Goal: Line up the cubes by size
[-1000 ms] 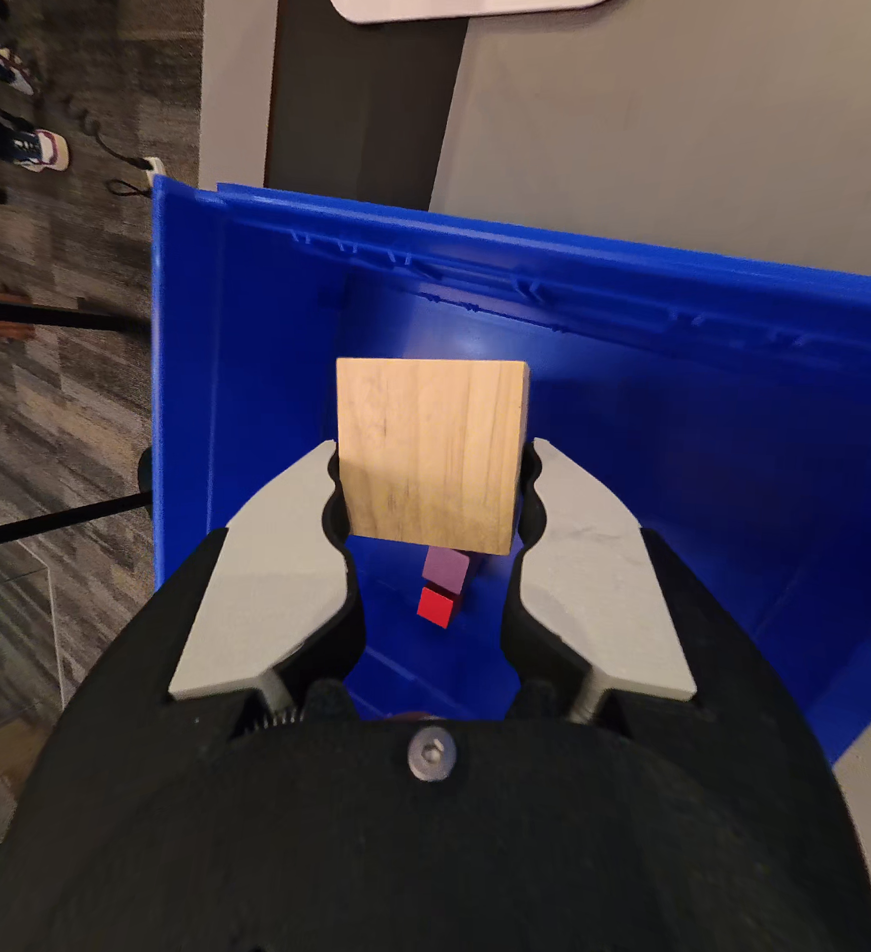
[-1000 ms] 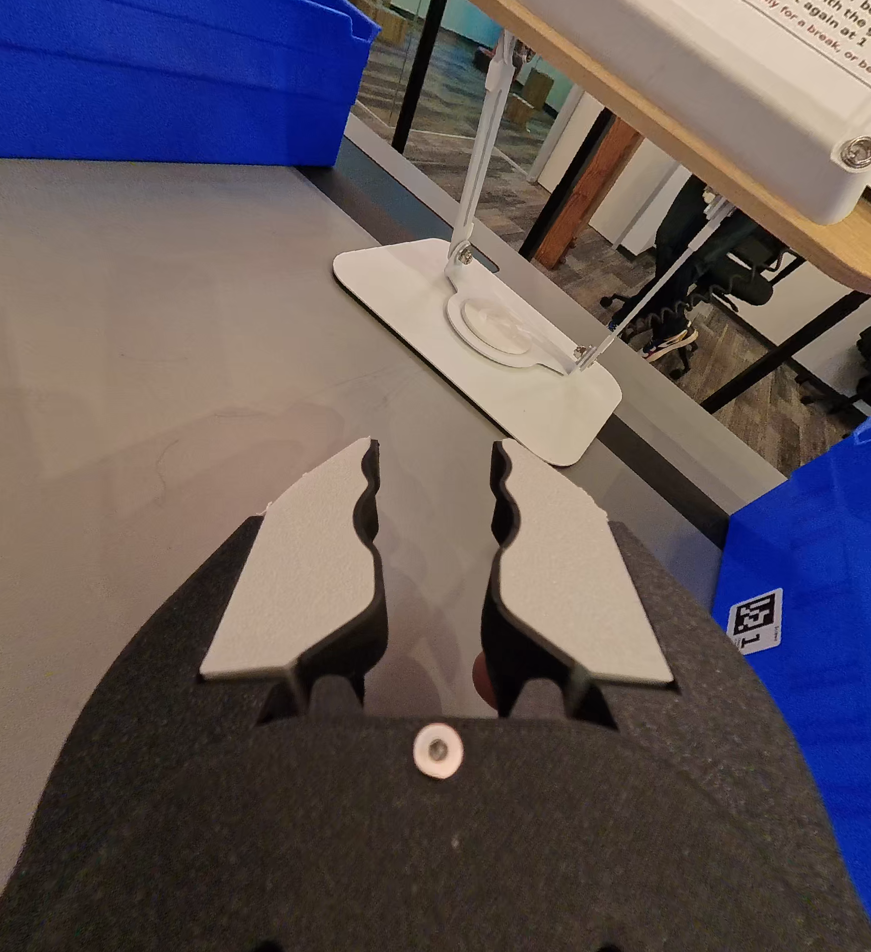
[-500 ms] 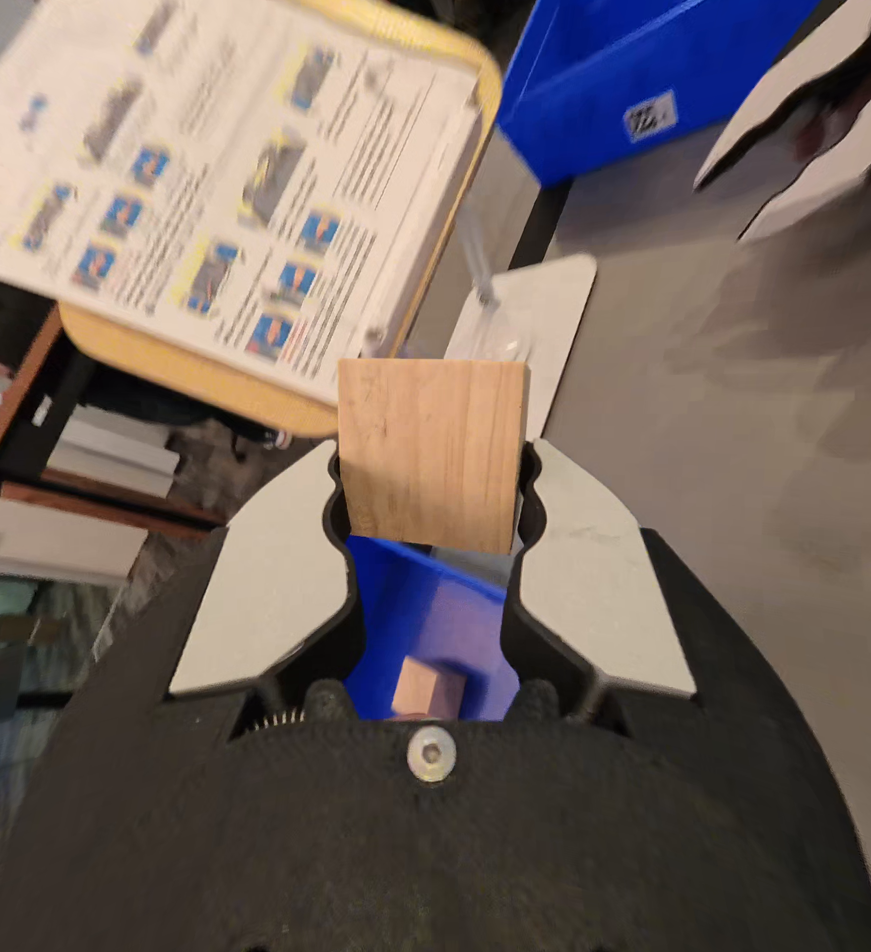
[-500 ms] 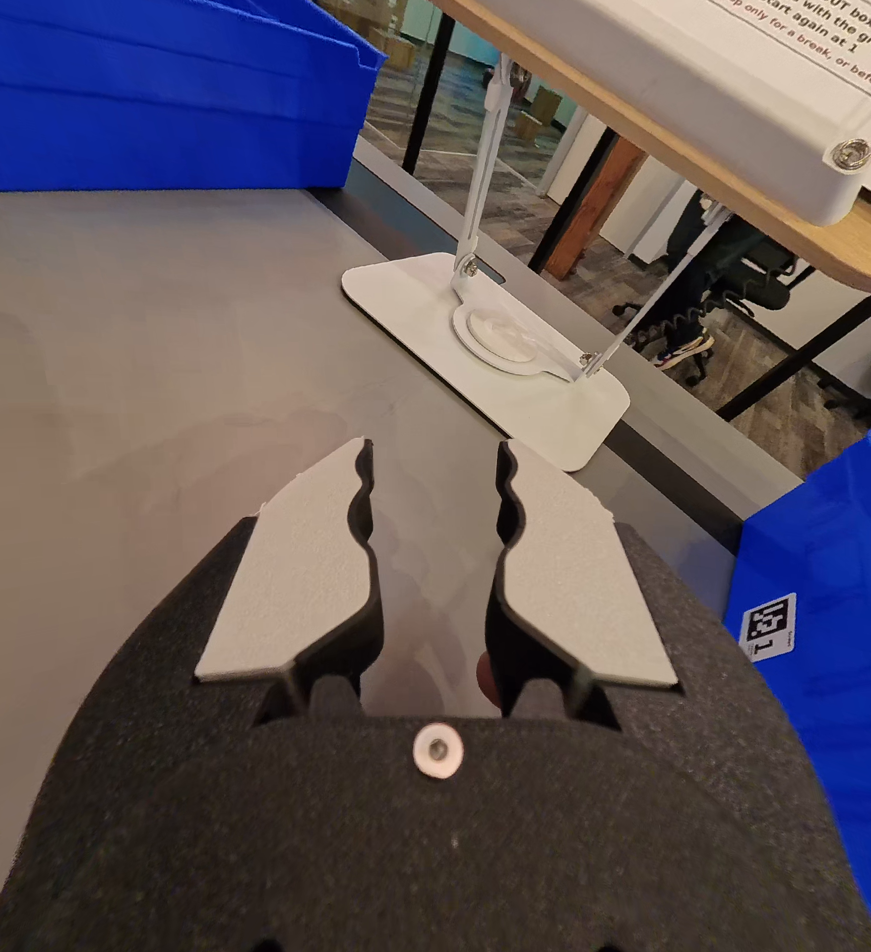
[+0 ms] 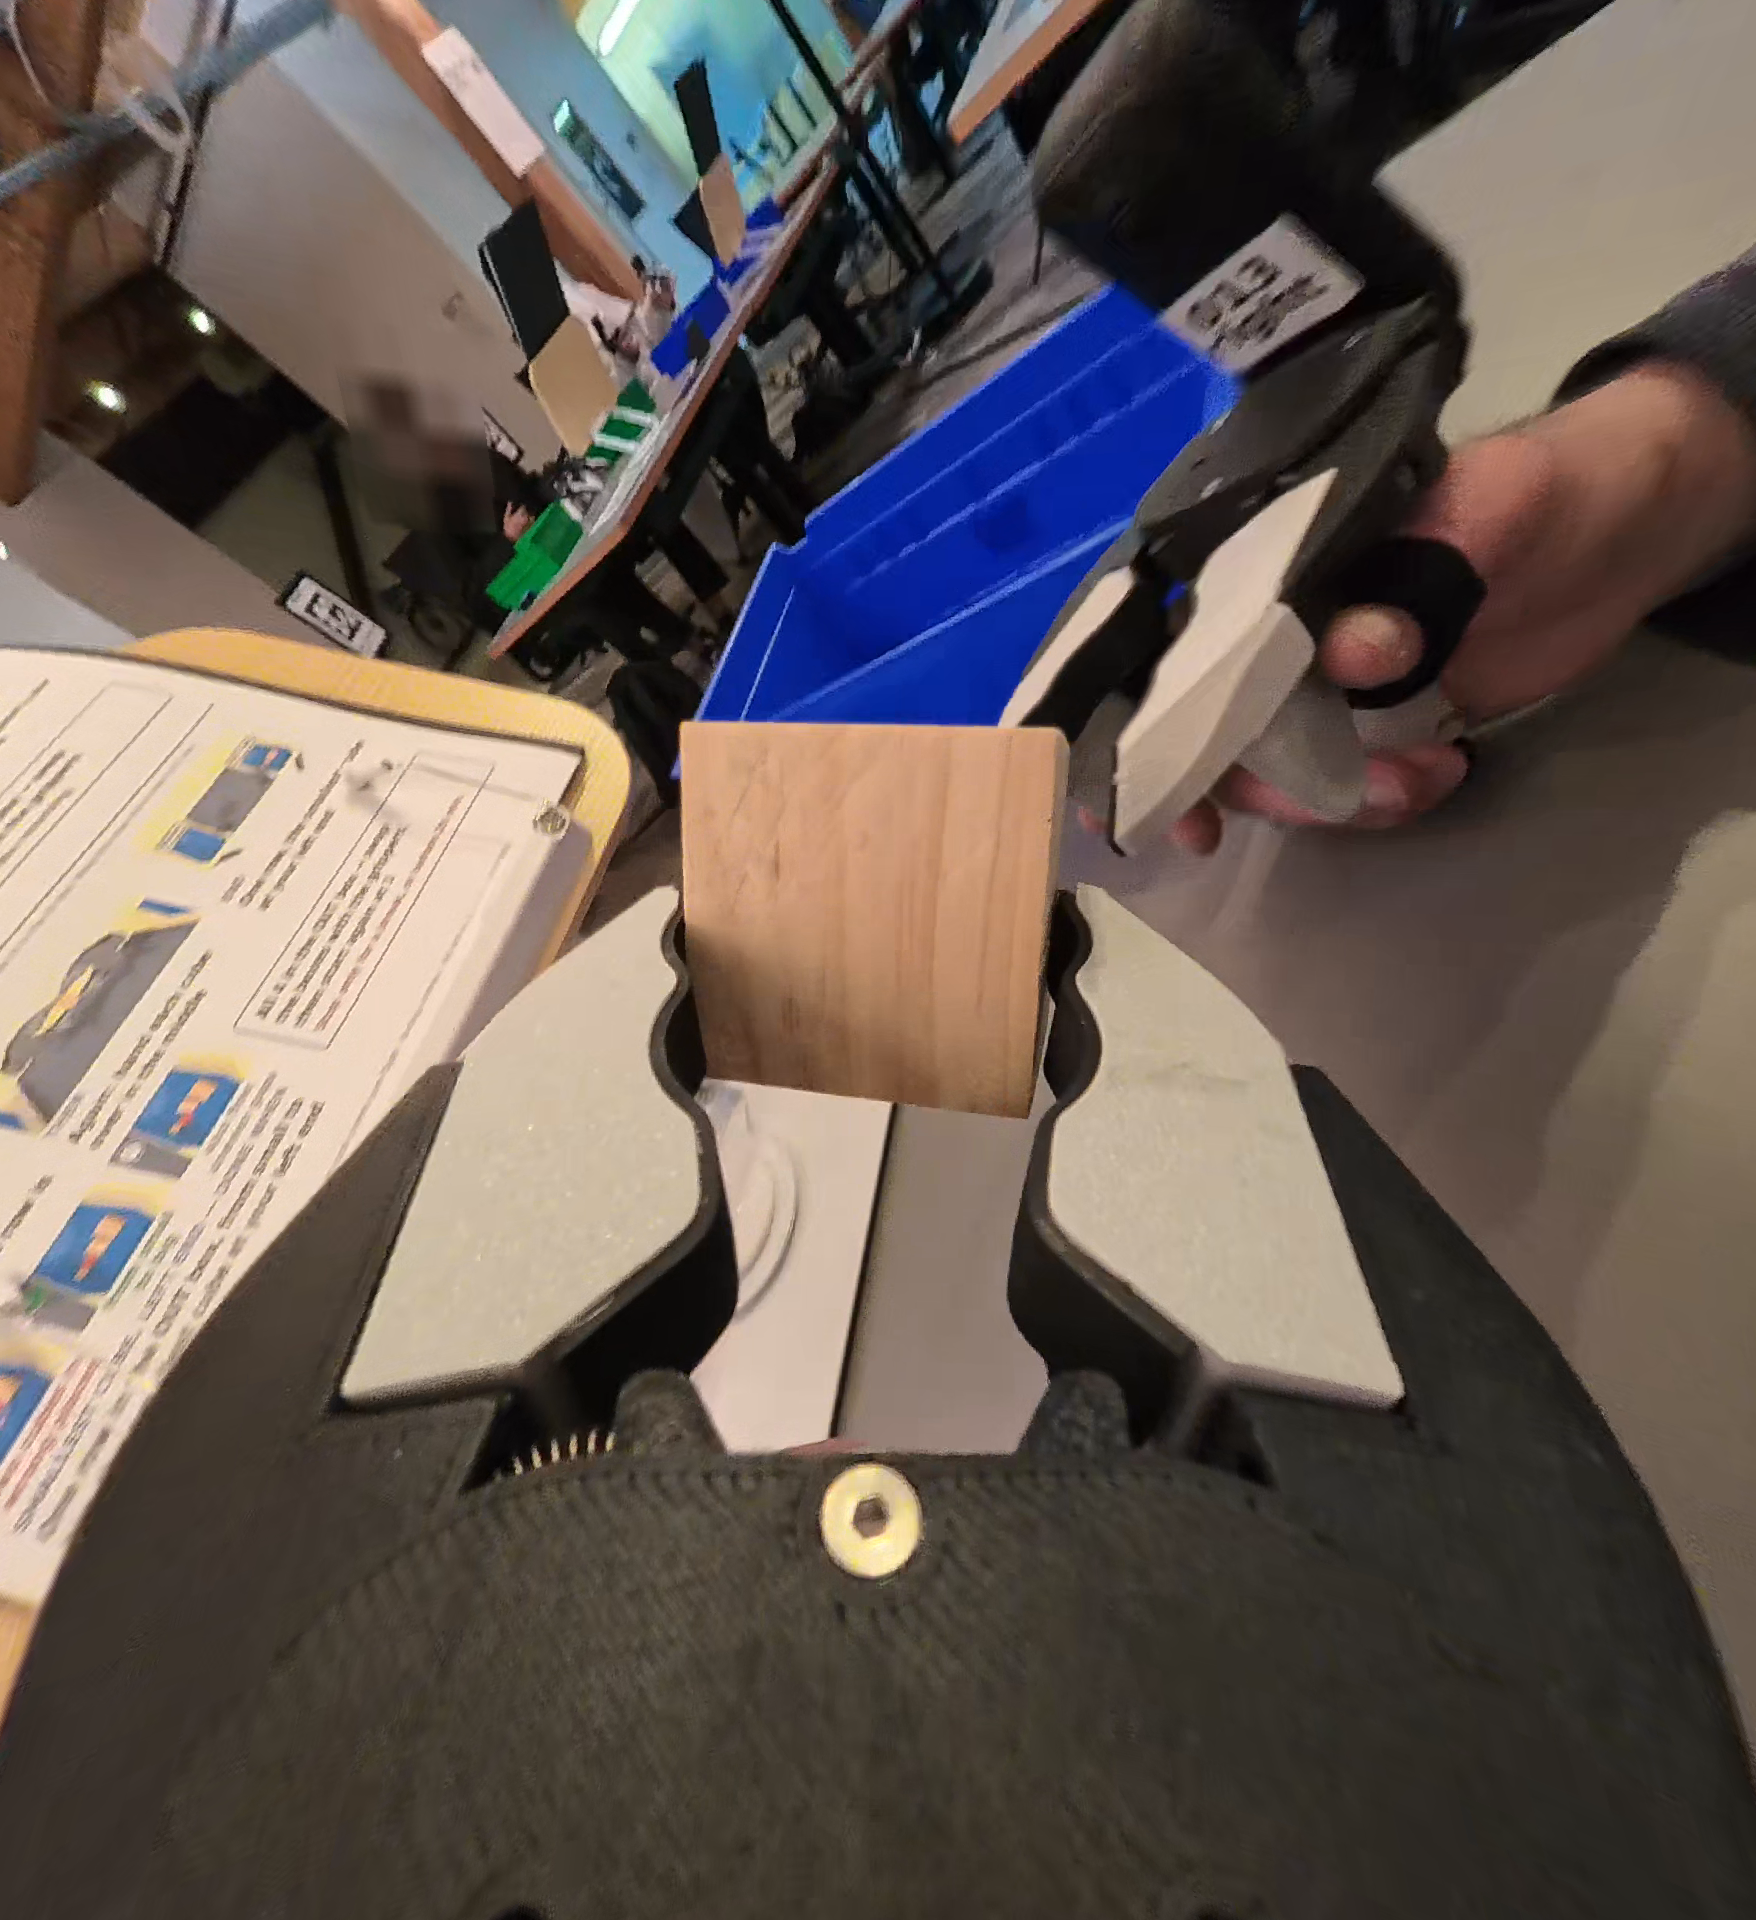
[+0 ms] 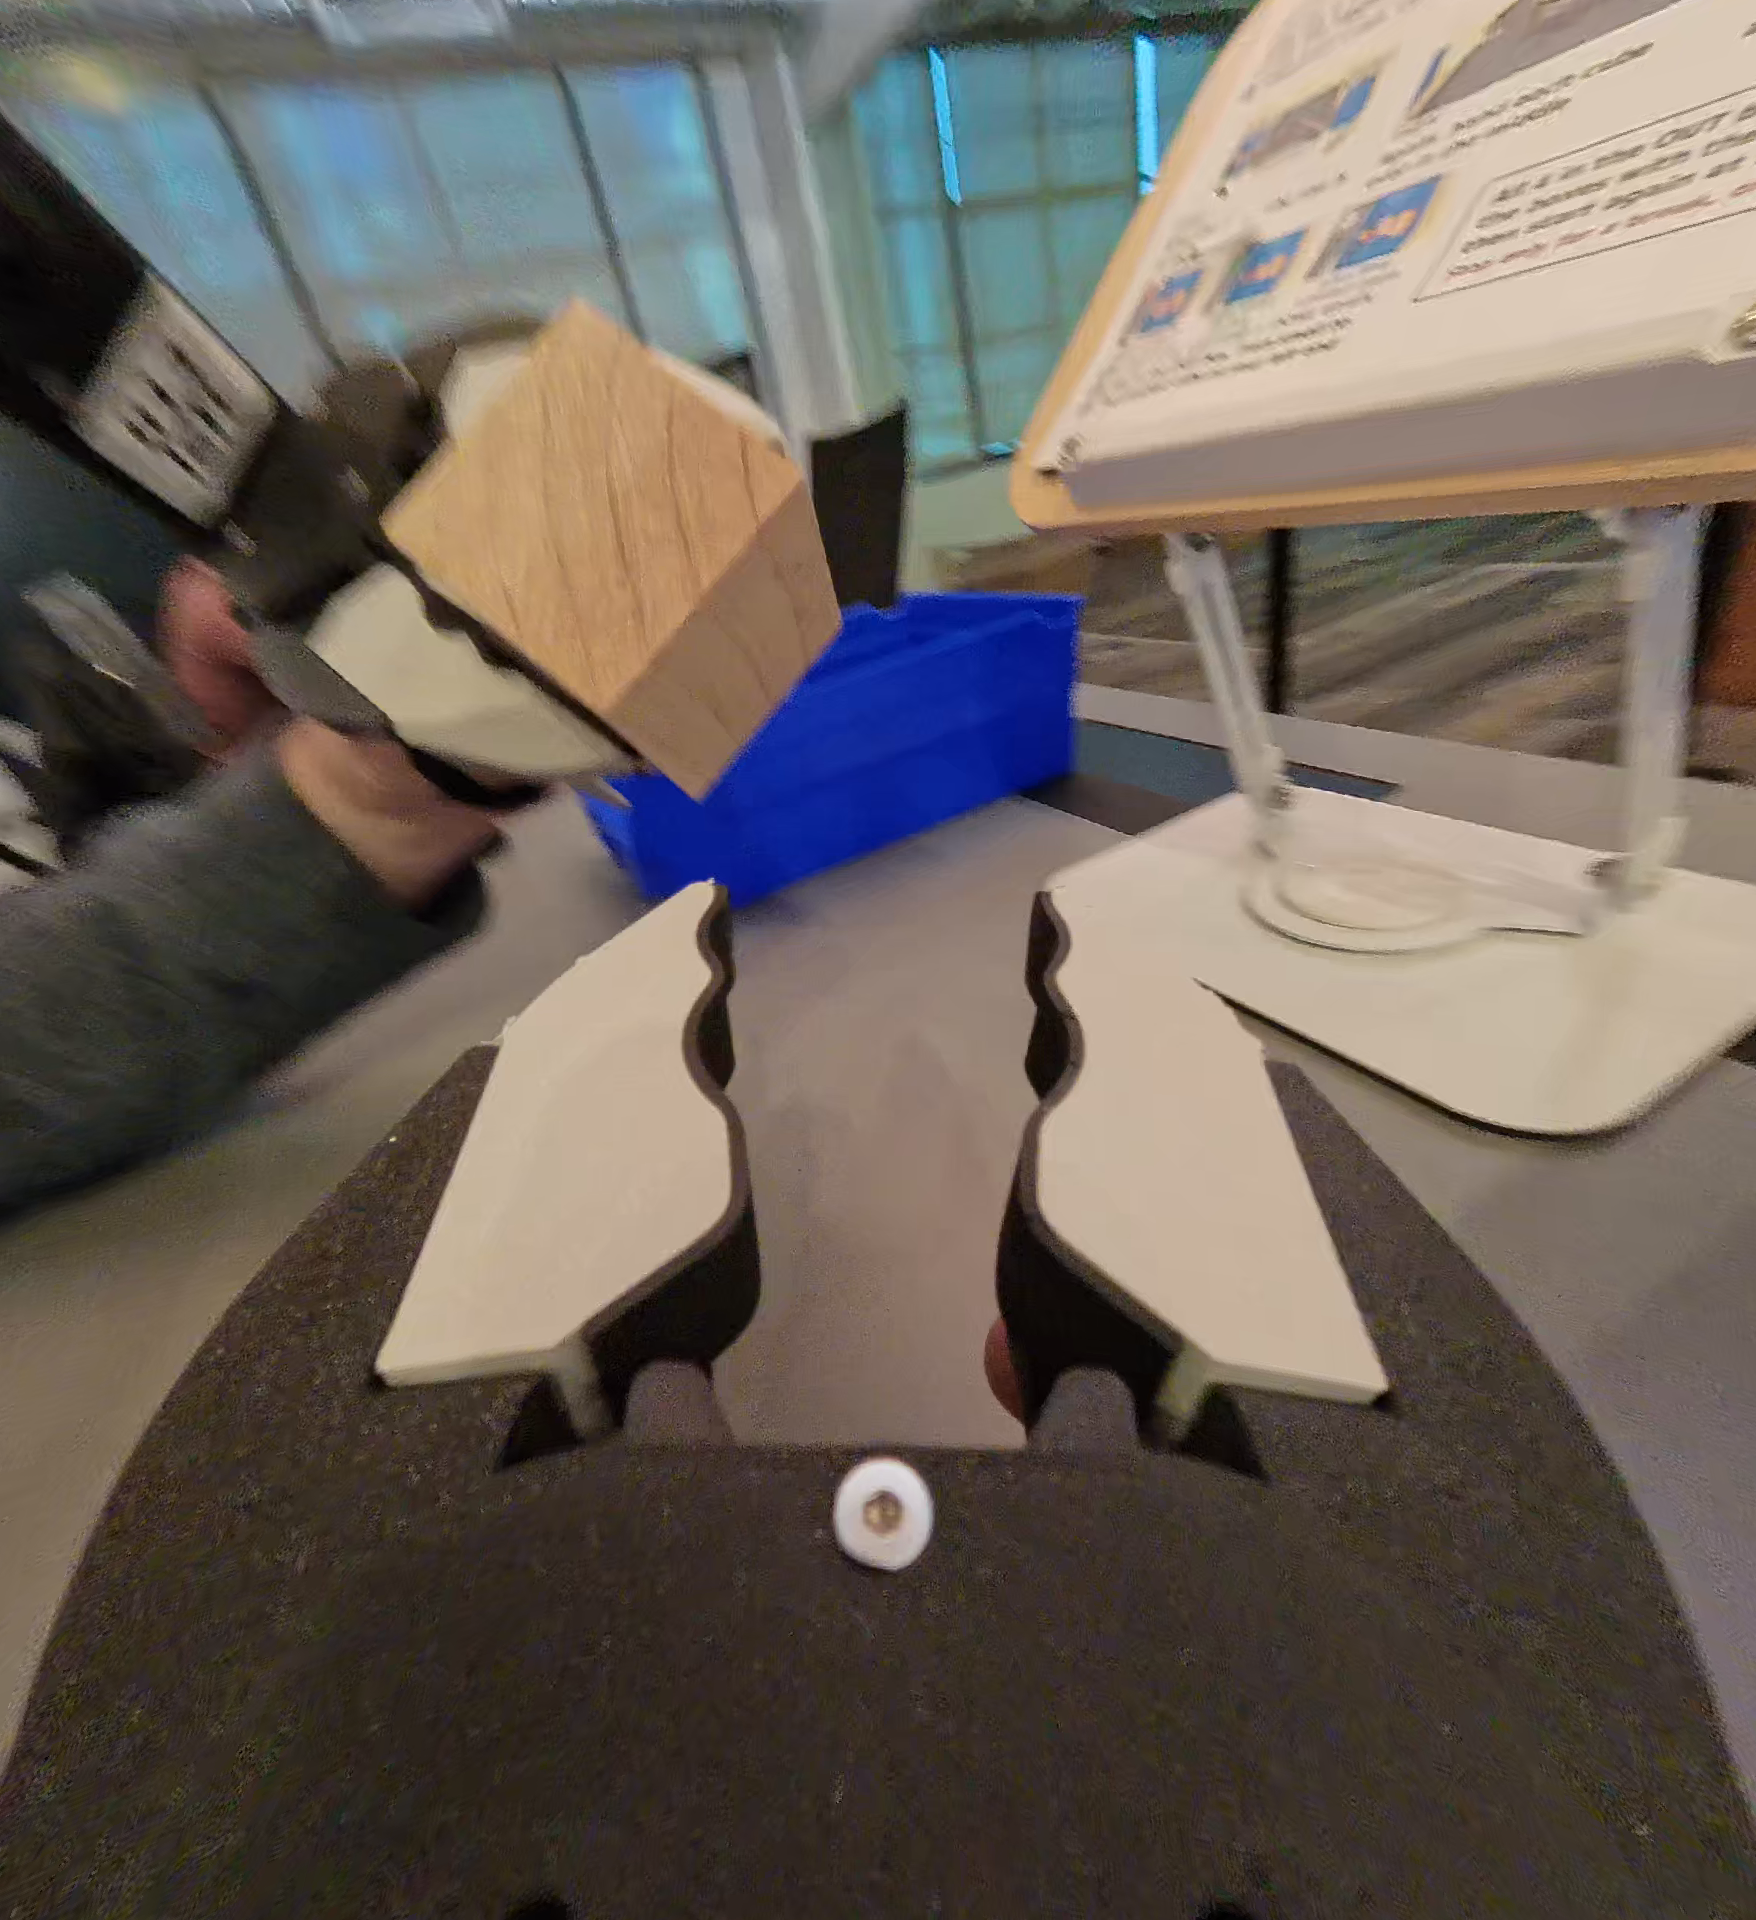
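Swung out of the blue bin, the left claw [image 5: 869, 997] now carries its load over the grey desk [image 5: 1476, 1039], with the instruction board [image 5: 230, 883] to its left. Both pads [image 5: 682, 997] press the sides of 1 plain wooden cube [image 5: 863, 914], which sticks well past the fingertips and is held only by its lower part. The right claw [image 6: 879, 997] has spread wider and grips nothing, its 2 fingers parted over bare desk near the white stand base [image 6: 1476, 987]. A second blue bin [image 6: 853, 727] sits behind. No cube stands on the desk yet in either view. The likely risk: with so shallow a hold and fast, blurred motion, the cube could pivot or slip out before it is set down, or land tilted and roll.
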`<act>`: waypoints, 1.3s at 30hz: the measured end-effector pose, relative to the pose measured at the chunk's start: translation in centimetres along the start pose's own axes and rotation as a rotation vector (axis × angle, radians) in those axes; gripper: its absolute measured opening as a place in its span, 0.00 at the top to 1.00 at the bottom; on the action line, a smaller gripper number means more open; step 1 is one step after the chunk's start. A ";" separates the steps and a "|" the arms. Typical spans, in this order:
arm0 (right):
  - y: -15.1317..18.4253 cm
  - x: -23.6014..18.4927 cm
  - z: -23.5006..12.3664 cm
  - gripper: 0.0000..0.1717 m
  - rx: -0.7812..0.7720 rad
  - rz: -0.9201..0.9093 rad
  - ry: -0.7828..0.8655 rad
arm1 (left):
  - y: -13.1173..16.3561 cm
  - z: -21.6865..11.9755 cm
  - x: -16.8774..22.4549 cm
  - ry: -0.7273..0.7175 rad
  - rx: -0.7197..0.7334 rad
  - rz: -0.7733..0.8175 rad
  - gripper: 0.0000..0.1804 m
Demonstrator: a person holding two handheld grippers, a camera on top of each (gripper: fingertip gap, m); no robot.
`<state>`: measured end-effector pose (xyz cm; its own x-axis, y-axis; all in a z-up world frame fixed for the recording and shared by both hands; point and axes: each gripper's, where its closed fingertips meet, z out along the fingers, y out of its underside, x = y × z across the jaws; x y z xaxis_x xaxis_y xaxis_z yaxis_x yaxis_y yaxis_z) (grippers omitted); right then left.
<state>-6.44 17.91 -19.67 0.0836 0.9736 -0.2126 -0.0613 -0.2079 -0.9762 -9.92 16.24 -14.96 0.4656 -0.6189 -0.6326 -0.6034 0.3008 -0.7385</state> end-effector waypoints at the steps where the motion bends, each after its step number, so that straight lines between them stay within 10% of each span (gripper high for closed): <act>1: -0.6 -0.5 -0.2 0.66 0.028 0.072 -0.065 | -0.5 0.2 0.2 0.007 0.028 -0.008 0.65; 16: -5.4 -5.2 -2.1 0.65 0.201 0.536 -0.550 | -5.2 1.6 4.3 0.120 0.156 0.041 0.65; 39: -6.8 -5.5 -2.8 0.64 0.170 0.455 -0.527 | -5.8 0.8 2.6 0.053 0.189 0.006 0.58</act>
<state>-3.70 13.71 -12.04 -0.4760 0.7192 -0.5061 -0.1336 -0.6280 -0.7667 -4.69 13.46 -12.49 0.4249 -0.6524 -0.6276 -0.4710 0.4327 -0.7687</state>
